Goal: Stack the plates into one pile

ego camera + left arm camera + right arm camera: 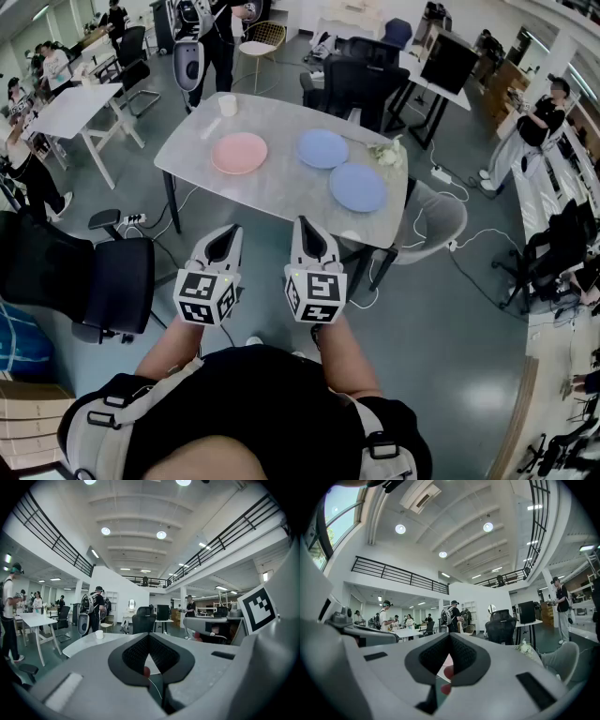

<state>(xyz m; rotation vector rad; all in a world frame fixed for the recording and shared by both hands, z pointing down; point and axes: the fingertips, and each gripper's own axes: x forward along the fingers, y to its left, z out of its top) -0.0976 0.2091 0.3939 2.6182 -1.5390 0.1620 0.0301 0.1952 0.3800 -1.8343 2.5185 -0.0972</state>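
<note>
Three plates lie apart on the grey marble table (281,187): a pink plate (239,153) at the left, a blue plate (322,148) in the middle and a second blue plate (358,187) nearer the right edge. Both grippers hang in the air in front of the table's near edge, short of every plate. The left gripper (228,234) is shut with nothing in it. Beside it the right gripper (306,227) is also shut and empty. In each gripper view the jaws meet at their tips, left gripper (149,635) and right gripper (450,637).
A white cup (228,105) stands at the table's far left and a small bunch of white flowers (386,155) at its right. Black office chairs (84,272) stand left of me and behind the table, a grey chair (441,220) at its right. People stand around other desks.
</note>
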